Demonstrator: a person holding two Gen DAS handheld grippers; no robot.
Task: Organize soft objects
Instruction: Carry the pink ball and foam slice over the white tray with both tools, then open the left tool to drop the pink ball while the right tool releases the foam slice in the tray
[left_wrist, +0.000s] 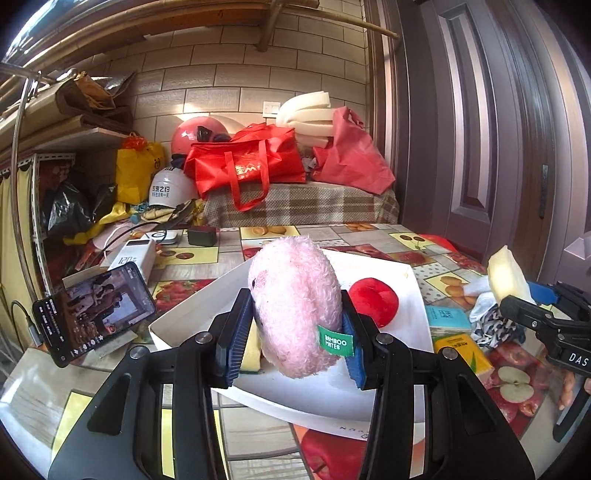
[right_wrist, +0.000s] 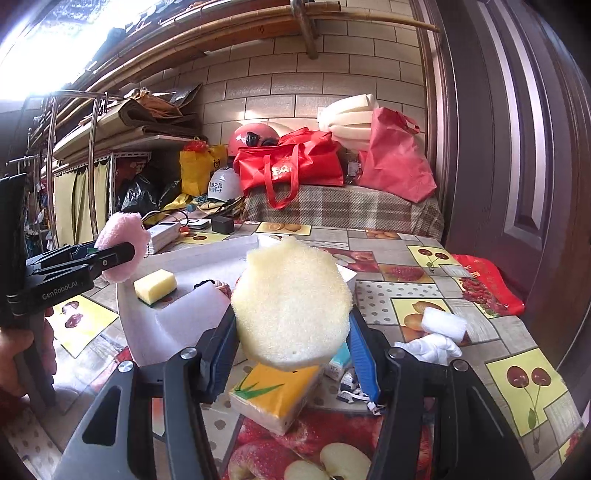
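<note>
Left wrist: one pink plush toy (left_wrist: 295, 306), gripper-clamped.

Bright daylight glares upper left; fisheye bends edges, corners dark.

A phone (left_wrist: 94, 308) stood propped with its screen lit at the worktop's (right_wrist: 436, 295) left edge, just in front of a white power bank (left_wrist: 138, 254). A small black charger (left_wrist: 201, 235) sat near the far edge. Beyond the far edge, a red tote bag (left_wrist: 251, 162) rested on a plaid-covered bench (left_wrist: 303, 206), with a pink helmet (left_wrist: 194, 134) behind it.
</note>
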